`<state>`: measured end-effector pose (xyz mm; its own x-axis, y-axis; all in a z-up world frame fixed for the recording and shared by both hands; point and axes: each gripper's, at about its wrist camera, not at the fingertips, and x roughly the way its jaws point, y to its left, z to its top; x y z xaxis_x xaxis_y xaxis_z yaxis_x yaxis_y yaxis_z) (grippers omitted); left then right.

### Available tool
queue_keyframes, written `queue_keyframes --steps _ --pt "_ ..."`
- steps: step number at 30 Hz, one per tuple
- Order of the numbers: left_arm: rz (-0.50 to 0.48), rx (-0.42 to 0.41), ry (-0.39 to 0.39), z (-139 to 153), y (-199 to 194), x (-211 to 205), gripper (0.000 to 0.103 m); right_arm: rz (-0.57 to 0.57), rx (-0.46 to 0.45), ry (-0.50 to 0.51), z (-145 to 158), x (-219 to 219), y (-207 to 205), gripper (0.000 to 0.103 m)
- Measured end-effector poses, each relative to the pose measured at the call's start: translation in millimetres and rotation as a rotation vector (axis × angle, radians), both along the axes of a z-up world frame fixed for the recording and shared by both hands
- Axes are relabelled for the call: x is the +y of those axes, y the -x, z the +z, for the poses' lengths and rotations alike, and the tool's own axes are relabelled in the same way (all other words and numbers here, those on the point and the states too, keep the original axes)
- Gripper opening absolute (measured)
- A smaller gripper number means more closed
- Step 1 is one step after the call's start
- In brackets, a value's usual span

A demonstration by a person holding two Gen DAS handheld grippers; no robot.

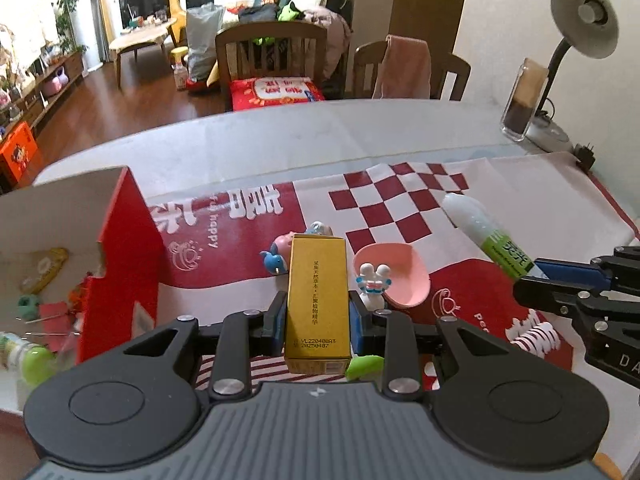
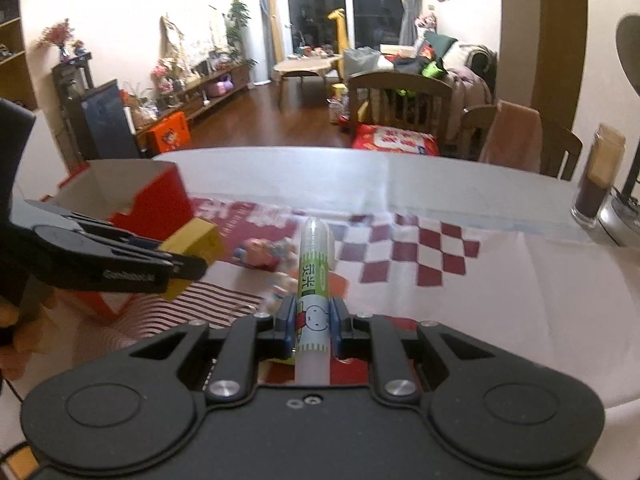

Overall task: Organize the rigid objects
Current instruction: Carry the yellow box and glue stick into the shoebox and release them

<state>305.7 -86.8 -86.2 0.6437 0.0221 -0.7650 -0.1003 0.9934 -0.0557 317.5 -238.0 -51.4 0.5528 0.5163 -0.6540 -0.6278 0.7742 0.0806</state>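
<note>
My left gripper (image 1: 318, 320) is shut on a yellow carton (image 1: 317, 300) and holds it above the red-and-white mat, just right of the open red box (image 1: 120, 240). The carton (image 2: 196, 242) and left gripper (image 2: 180, 268) also show in the right wrist view. My right gripper (image 2: 312, 326) is shut on a white tube with a green label (image 2: 314, 276), held above the mat; the tube (image 1: 486, 232) and right gripper (image 1: 532, 276) show at the right of the left wrist view. A pink scoop (image 1: 394, 272), a white figurine (image 1: 372, 282) and a blue-pink toy (image 1: 280, 254) lie on the mat.
The red box holds several small items (image 1: 40, 280). A green object (image 1: 362, 366) lies under the left gripper. A glass jar (image 1: 522, 100) and a desk lamp (image 1: 576, 40) stand at the table's far right. Chairs (image 1: 272, 60) stand beyond the far edge.
</note>
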Motion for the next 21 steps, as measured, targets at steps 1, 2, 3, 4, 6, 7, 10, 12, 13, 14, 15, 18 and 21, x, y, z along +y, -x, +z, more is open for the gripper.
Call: queue_keyframes --steps 1,2,3,4,6,7,10,12,13,14,15,18,21 --pt "-0.001 -0.007 0.004 4.4 4.5 0.4 0.029 0.005 -0.007 -0.001 4.4 3.4 3.8 0.016" --pt "0.000 -0.011 0.012 8.1 7.8 1.3 0.029 0.011 -0.012 -0.003 9.1 6.9 7.0 0.016" --pt "0.003 -0.014 0.017 11.4 11.2 2.7 0.029 0.015 -0.014 -0.007 13.3 9.7 9.9 0.016" --pt "0.005 -0.018 0.018 15.4 15.0 4.5 0.029 0.018 -0.017 -0.010 18.4 13.5 13.8 0.016" --pt "0.003 -0.026 0.019 22.5 21.7 8.2 0.029 0.026 -0.022 -0.013 25.6 20.8 19.4 0.016" --pt "0.002 -0.031 0.018 26.4 25.5 11.3 0.029 0.031 -0.028 -0.013 29.2 24.9 22.8 0.016" --pt "0.001 -0.042 0.028 35.8 37.0 23.2 0.029 0.045 -0.043 -0.011 37.2 39.6 32.2 0.016" --pt "0.003 -0.051 0.035 40.5 45.3 33.2 0.029 0.051 -0.048 -0.009 41.1 51.1 38.2 0.016" --pt "0.005 -0.056 0.036 42.7 48.9 38.5 0.029 0.054 -0.048 -0.010 43.1 57.7 41.6 0.016" --pt "0.008 -0.060 0.036 44.8 52.5 44.4 0.029 0.056 -0.050 -0.008 45.1 65.2 44.7 0.016" --pt "0.010 -0.063 0.036 46.7 55.3 49.9 0.029 0.058 -0.053 -0.005 46.2 71.2 48.1 0.016" --pt "0.022 -0.072 0.040 51.7 65.3 70.9 0.029 0.062 -0.057 0.002 50.7 93.3 56.8 0.016" --pt "0.033 -0.079 0.031 55.7 76.6 96.5 0.029 0.069 -0.064 0.001 54.2 115.6 64.0 0.016"
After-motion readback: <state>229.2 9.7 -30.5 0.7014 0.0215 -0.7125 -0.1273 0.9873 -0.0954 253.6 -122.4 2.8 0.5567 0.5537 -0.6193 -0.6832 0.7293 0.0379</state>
